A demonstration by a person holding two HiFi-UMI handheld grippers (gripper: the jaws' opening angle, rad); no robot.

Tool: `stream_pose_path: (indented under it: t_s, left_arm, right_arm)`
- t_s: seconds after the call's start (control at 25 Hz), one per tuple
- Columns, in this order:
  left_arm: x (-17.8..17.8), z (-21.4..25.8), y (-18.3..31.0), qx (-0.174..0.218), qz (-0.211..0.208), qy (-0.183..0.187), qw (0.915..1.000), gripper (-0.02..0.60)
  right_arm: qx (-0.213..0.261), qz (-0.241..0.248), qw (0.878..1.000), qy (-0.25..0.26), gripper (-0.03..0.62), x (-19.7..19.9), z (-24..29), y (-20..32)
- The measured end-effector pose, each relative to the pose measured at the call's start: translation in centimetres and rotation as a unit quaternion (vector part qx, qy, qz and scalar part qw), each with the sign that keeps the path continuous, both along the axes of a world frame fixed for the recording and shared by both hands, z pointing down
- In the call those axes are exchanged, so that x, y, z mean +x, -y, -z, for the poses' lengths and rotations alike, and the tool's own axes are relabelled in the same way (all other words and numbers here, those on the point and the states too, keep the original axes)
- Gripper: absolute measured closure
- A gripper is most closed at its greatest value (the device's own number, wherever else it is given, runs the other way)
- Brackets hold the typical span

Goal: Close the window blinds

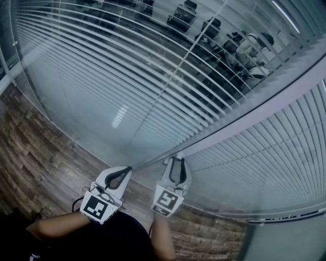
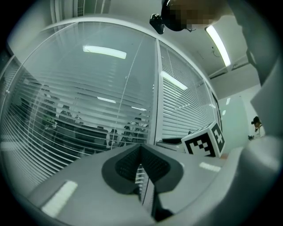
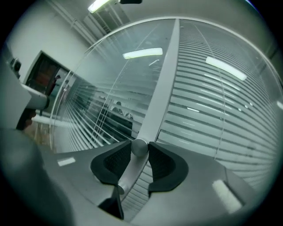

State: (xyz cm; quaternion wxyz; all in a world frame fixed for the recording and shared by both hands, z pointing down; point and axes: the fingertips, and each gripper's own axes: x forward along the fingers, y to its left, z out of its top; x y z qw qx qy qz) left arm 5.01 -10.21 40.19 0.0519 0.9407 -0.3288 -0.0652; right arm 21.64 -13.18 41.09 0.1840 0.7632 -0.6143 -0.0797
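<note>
Window blinds (image 1: 153, 92) hanging behind glass, the left pane's slats open enough to show chairs (image 1: 183, 15) beyond. On the grey frame post (image 3: 161, 88) between the panes, a round metal knob (image 3: 139, 147), pinched at the tips of the right gripper (image 3: 139, 145), held out nearly level toward the glass. Just beside it, left gripper (image 1: 124, 172), level too, jaws closed together on nothing. Both forearms (image 1: 56, 224) reaching forward over wood-plank floor (image 1: 35, 168).
</note>
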Motion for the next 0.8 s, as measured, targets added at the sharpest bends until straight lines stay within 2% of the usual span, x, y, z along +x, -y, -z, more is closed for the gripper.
stream_pose_path:
  t_s: [0.12, 0.28, 0.36, 0.44, 0.52, 0.6, 0.64, 0.72, 0.8]
  left_arm:
    - [0.1, -0.4, 0.0, -0.003, -0.005, -0.001, 1.0000, 0.580]
    - [0.9, -1.0, -0.8, 0.000, -0.010, 0.003, 0.9999, 0.580]
    - [1.3, -1.8, -1.0, 0.000, -0.011, 0.010, 0.9999, 0.580]
    - [1.7, -2.3, -1.0, -0.001, -0.011, 0.015, 0.9998, 0.580]
    - [1.7, -1.6, -1.2, -0.003, -0.008, 0.013, 0.9999, 0.580]
    - [1.5, -0.9, -1.6, -0.009, -0.003, 0.010, 0.9999, 0.580]
    - [1.4, -0.9, -1.7, -0.012, 0.001, 0.013, 0.9998, 0.580]
    - [1.1, -1.4, -2.1, -0.020, 0.010, 0.022, 0.9995, 0.580]
    - [1.0, -1.9, -2.7, -0.027, 0.020, 0.028, 0.9990, 0.580]
  right_arm:
    - [-0.051, 0.006, 0.991, -0.120, 0.465, -0.4, -0.6, 0.4]
    - [-0.110, 0.011, 0.955, -0.274, 0.467, -0.6, -1.3, 0.3]
    - [-0.125, 0.015, 0.944, -0.306, 0.467, -0.6, -2.1, 0.4]
    - [-0.124, 0.020, 0.945, -0.302, 0.465, -0.4, -2.5, 0.8]
    - [-0.106, 0.030, 0.964, -0.242, 0.459, -0.4, -1.5, 1.0]
    - [-0.064, 0.044, 0.991, -0.114, 0.404, -0.3, 0.0, 0.6]
    - [-0.037, 0.049, 0.998, -0.034, 0.401, -0.1, 0.6, 0.3]
    - [0.006, 0.056, 0.993, 0.101, 0.401, 0.3, 0.9, -0.3]
    - [0.024, 0.065, 0.982, 0.175, 0.408, 0.4, 0.6, -0.5]
